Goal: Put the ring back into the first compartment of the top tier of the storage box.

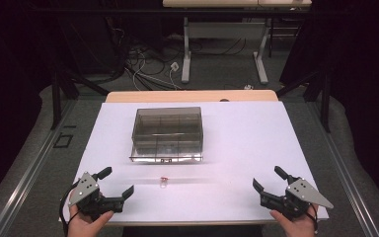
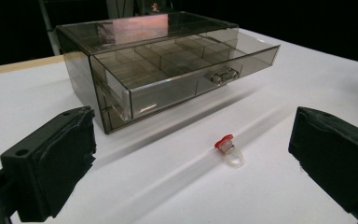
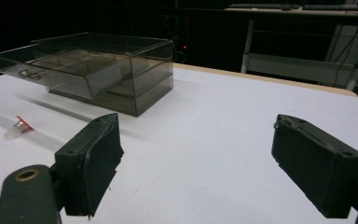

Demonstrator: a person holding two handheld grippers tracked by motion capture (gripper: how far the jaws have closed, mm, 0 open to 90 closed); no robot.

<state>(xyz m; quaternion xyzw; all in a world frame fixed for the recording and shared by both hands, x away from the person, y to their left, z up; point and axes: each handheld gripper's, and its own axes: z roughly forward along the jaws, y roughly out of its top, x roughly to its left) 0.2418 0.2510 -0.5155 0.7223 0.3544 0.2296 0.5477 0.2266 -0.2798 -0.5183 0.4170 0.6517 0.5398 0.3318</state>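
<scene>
From the high view, a smoky transparent drawer box [image 1: 167, 134] sits on the white table [image 1: 242, 148], its upper drawer pulled out toward the person. In front of it, well apart from both tools, lies a small clear piece with a red cap [image 1: 163, 181]. The left gripper [image 1: 118, 185] rests at the near left corner with its jaws spread wide and empty; the right gripper [image 1: 266, 178] mirrors it at the near right corner, also wide open.

In the left gripper view, the red-capped piece [image 2: 228, 149] lies on the table ahead of the jaws, between them but closer to the right-hand one, touching neither. The drawer [image 2: 182, 70], divided into compartments, juts out beyond it.

In the right gripper view, the piece [image 3: 16, 129] lies far off to the left, outside the open jaws, with the box [image 3: 98, 70] behind it.
</scene>
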